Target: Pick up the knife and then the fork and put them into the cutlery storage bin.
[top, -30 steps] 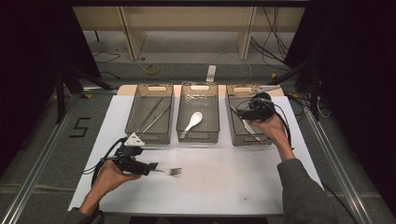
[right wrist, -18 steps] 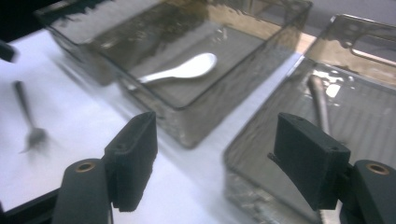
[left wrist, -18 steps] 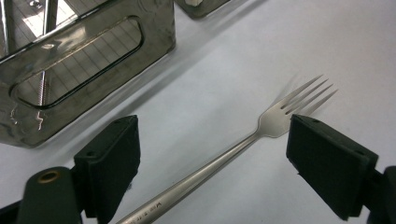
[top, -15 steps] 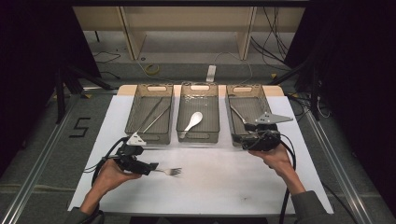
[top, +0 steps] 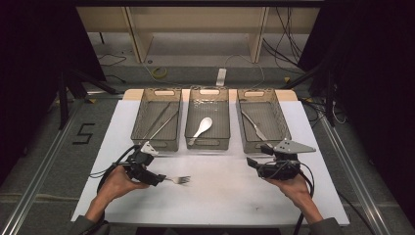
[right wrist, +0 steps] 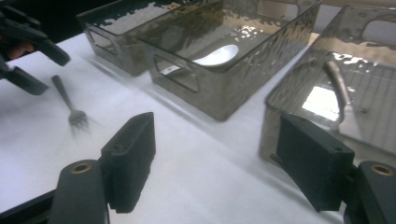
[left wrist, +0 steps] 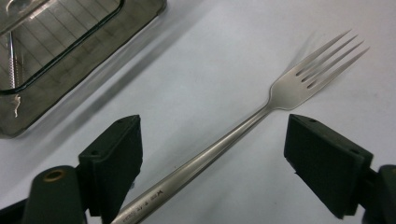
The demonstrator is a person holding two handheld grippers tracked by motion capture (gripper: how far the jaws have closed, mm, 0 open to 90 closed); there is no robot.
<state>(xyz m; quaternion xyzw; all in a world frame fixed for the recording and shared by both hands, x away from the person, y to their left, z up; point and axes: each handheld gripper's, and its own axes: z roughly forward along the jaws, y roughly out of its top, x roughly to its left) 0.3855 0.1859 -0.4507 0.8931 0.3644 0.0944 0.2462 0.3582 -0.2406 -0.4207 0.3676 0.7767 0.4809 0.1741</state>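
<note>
Cutlery sorting fills a white table top (top: pixel 215 200) with three clear bins in a row at its far edge. Starting at the left, the left gripper (top: pixel 157 179) sits at about 8 o'clock on the white sheet, lying low and aimed toward 3 o'clock. Its jaws stand wide, and the steel fork (left wrist: pixel 243 126) lies flat on the sheet between them, handle near one pad, tines pointing away; the pads do not press on it. Just beyond that gripper, at 11 o'clock, the left bin (top: pixel 157 123) holds long thin metal pieces, too fine to name. The middle bin (top: pixel 208 122) at 12 o'clock holds a white spoon (top: pixel 201 129). The right bin (top: pixel 261 125) at 1 o'clock holds a table knife (top: pixel 253 128). Just in front of that bin, at 4 o'clock, the right gripper (top: pixel 250 163) points toward 9 o'clock; its jaws have just been opening and now gape wide with nothing between them.
</note>
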